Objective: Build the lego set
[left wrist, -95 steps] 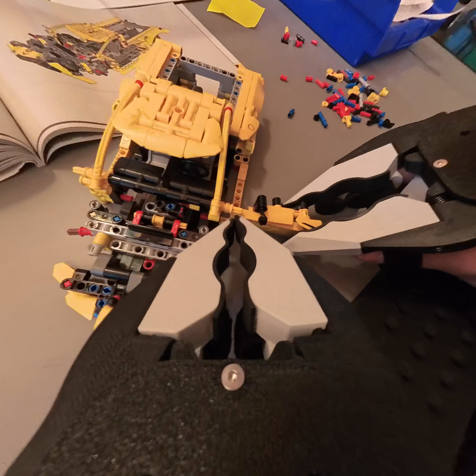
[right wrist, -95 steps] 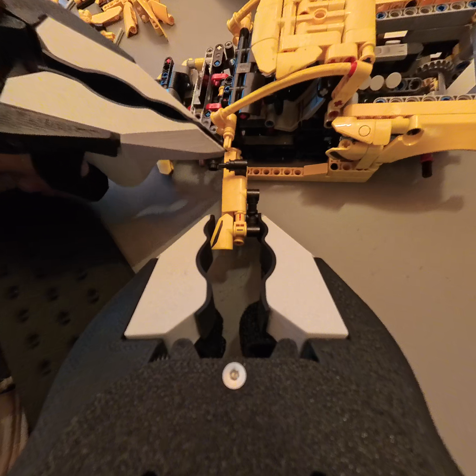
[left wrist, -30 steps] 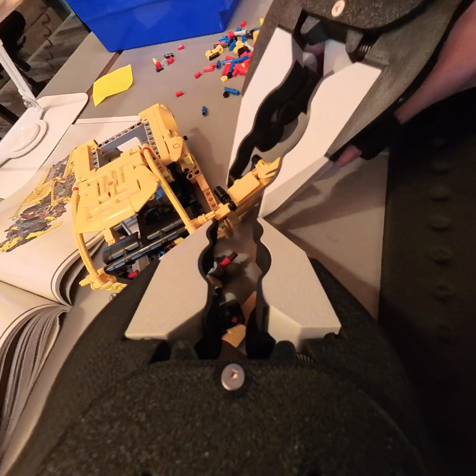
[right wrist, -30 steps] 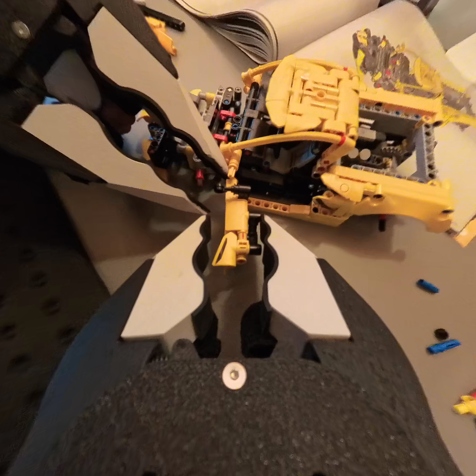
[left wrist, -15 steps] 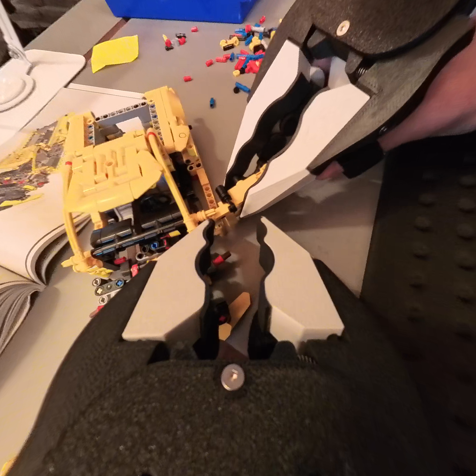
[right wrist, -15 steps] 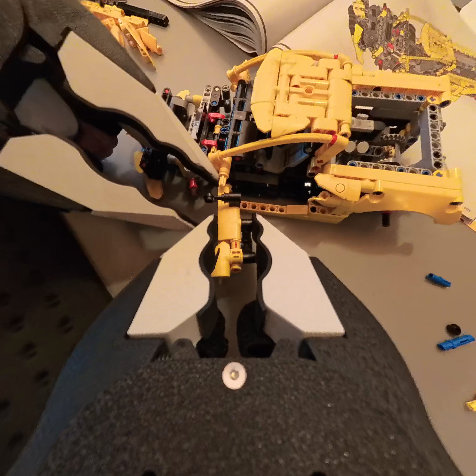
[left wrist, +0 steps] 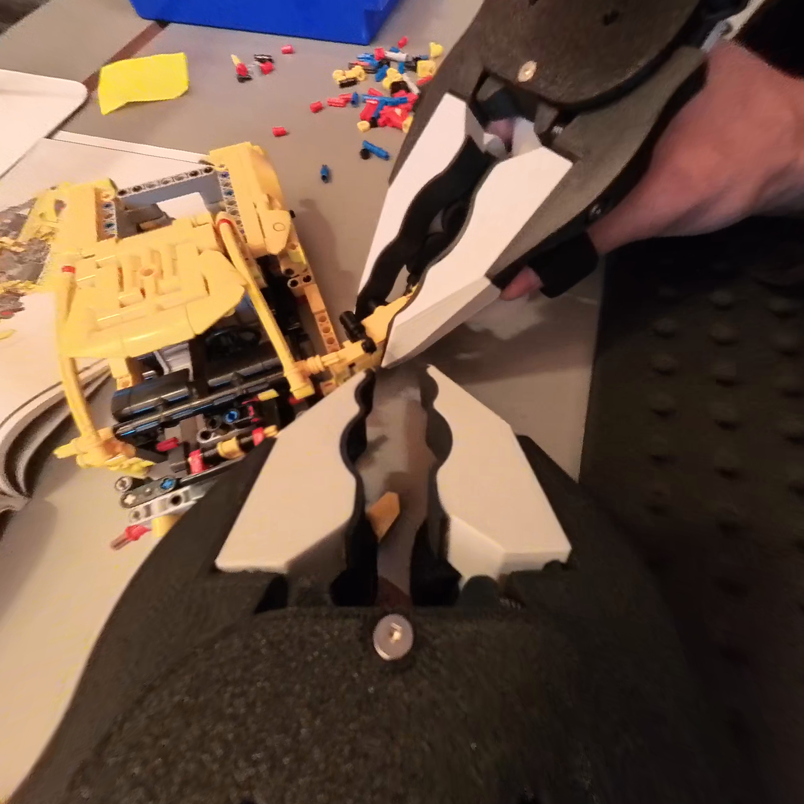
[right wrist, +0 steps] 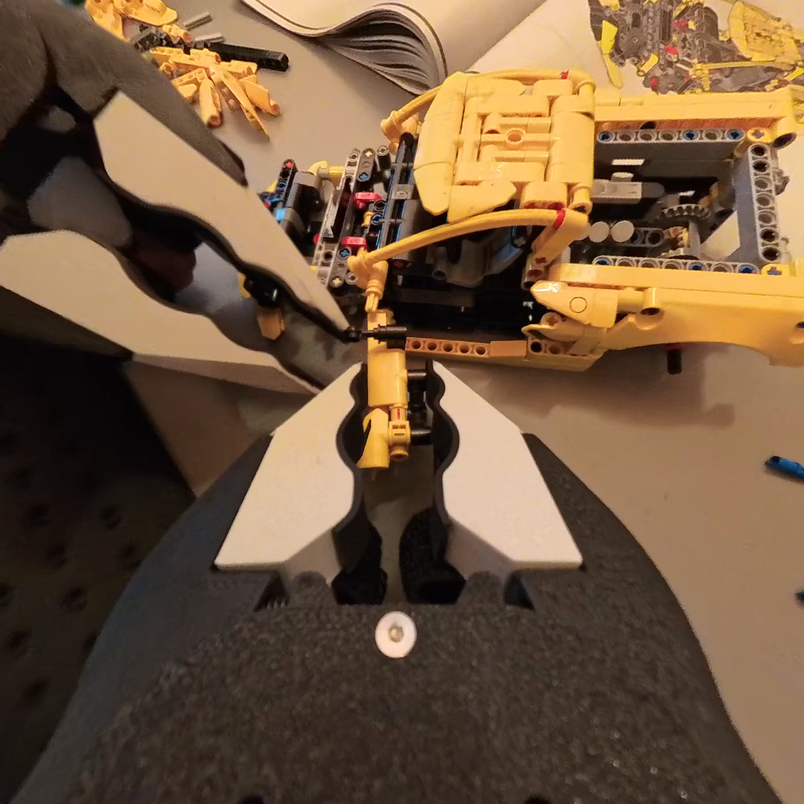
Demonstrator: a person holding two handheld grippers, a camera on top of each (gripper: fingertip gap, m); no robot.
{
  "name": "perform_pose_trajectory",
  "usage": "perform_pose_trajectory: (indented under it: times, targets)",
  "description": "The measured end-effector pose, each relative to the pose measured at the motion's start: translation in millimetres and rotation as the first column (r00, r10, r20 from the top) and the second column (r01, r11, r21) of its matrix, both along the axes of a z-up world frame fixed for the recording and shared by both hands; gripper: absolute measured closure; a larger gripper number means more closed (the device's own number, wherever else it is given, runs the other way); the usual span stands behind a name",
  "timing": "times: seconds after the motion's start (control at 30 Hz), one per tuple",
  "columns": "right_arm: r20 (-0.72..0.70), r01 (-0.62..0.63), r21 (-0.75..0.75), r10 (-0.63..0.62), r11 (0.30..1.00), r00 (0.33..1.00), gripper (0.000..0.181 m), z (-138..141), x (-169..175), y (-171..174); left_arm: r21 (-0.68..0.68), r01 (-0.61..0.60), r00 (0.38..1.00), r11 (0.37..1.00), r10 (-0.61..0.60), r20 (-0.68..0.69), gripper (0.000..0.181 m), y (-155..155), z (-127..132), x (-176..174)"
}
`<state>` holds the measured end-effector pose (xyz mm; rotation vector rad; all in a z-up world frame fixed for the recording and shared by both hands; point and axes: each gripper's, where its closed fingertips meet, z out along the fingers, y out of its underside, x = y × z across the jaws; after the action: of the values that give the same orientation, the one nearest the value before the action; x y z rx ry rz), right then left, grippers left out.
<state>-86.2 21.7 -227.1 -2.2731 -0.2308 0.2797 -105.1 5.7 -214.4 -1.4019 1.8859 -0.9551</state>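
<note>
Spreading across the grey surface (right wrist: 565, 435), the half-built yellow lego vehicle (right wrist: 544, 182) lay on its side just beside the open instruction book (left wrist: 35, 348), with a blue bin (left wrist: 269, 17) at the far edge and a scatter of small loose pins (left wrist: 383, 104) well apart from the build. A separate pile of yellow panels (right wrist: 217, 87) sat beyond the left gripper in the right wrist view.

The right gripper (right wrist: 398, 374) had its fingers (right wrist: 491, 478) clenched on a small yellow sub-assembly (right wrist: 387, 391), which stood out from the model's lower beam beside the end of a thin yellow hose (right wrist: 457, 230). The left gripper (left wrist: 393, 374) hovered with its fingers (left wrist: 296, 478) released and parted, holding nothing; one tip rested at a black pin (right wrist: 378, 333) where the sub-assembly met the model.

The step in hand looked like seating that sub-assembly onto the frame. To do it well, the right gripper would want to keep the piece square to the beam holes and press along the pin axis, not twist, since Technic pins bind when skewed. The left tip would serve best as a brace against the black pin or the frame, so the light model did not slide over the smooth surface or tip under the push. The flexible hose might pop off its connector if the piece were levered sideways. Whether the pins were already fully home could not be told here.
</note>
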Motion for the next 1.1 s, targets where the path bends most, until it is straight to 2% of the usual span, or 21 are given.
perform_pose_trajectory:
  times: [0.07, 0.17, 0.3, 0.37, 0.43, 0.7, 0.87, 1.0, 1.1]
  targets:
    - [0.015, 0.003, 0.005, -0.003, 1.0, 1.0, 0.157, 0, 0, 0, 0.006, -0.028, 0.999, 1.0, 0.028, 0.022, 0.149, 15, 10, -4]
    - [0.007, 0.022, -0.002, -0.022, 1.0, 1.0, 0.156, 0, 0, 0, -0.086, -0.056, 0.996, 0.995, 0.061, 0.061, 0.148, 30, 21, -6]
    - [0.027, 0.045, 0.0, -0.045, 0.999, 0.999, 0.156, 0, -1, -1, -0.036, -0.117, 0.993, 0.992, 0.118, 0.023, 0.149, 41, 10, -2]
    - [0.036, 0.051, 0.001, -0.051, 0.999, 0.998, 0.156, 0, -1, -1, 0.028, -0.119, 0.993, 0.992, 0.119, 0.009, 0.149, 41, 4, -1]
    - [0.033, 0.055, 0.0, -0.055, 0.999, 0.998, 0.156, 0, -1, 0, 0.075, -0.14, 0.99, 0.987, 0.139, 0.012, 0.161, 43, 0, 2]
    - [0.023, 0.082, 0.004, -0.082, 0.997, 0.996, 0.157, 3, -1, 2, 0.102, -0.156, 0.988, 0.982, 0.153, 0.034, 0.167, 47, 2, 6]
    - [-0.005, 0.149, -0.011, -0.15, 0.989, 0.989, 0.157, 3, -3, 4, 0.087, -0.171, 0.985, 0.981, 0.169, 0.024, 0.167, 48, 1, 6]
    - [0.032, 0.172, -0.029, -0.171, 0.985, 0.985, 0.156, -2, -4, 2, -0.009, -0.183, 0.983, 0.983, 0.183, -0.003, 0.174, 47, -1, 5]
    - [0.009, 0.172, -0.033, -0.172, 0.985, 0.985, 0.157, -2, -4, 3, 0.027, -0.179, 0.984, 0.983, 0.179, 0.01, 0.174, 47, -1, 4]
